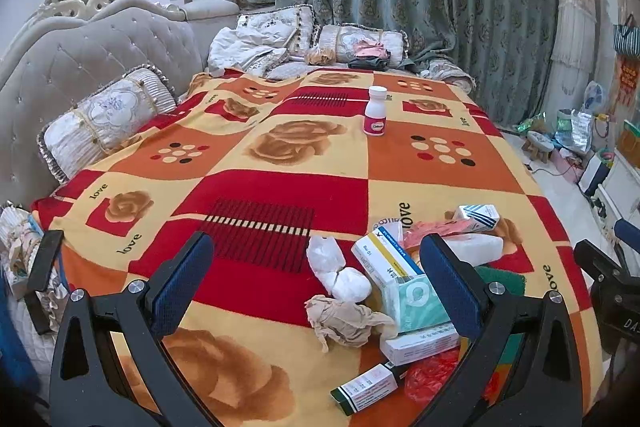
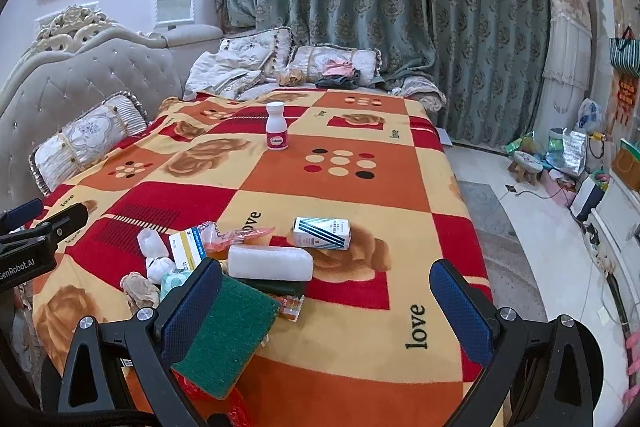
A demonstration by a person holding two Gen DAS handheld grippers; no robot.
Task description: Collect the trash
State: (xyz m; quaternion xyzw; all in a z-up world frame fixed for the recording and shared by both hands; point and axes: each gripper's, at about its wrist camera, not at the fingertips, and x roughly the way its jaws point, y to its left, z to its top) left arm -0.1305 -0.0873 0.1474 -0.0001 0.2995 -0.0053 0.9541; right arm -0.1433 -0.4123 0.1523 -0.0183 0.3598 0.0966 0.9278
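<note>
Hovering wide open and empty, the left gripper [image 1: 316, 287] and right gripper [image 2: 326, 301] were only starting; next, one must close on the crumpled tissue [image 1: 344, 319] at lower middle.

One white bottle [image 1: 375, 111], alone up the bed. Now the pile, medicine boxes first: yellow-and-blue box [image 1: 380, 257], blue-striped box [image 1: 478, 218], plain white box [image 1: 420, 343], green-ended box [image 1: 366, 389]. That's four! Two white tissue wads [image 1: 352, 285], one beige crumpled wad [image 1: 344, 319], one teal tissue pack [image 1: 416, 301]. One white foam block [image 2: 270, 263]. Scouring pads: two, it looks like, a bright green pad [image 2: 228, 331] and a darker pad [image 2: 272, 286] under the foam. One red plastic bag [image 1: 432, 375], one pink wrapper [image 1: 436, 229]. And three cushions [image 1: 108, 123] round the bed.
</note>
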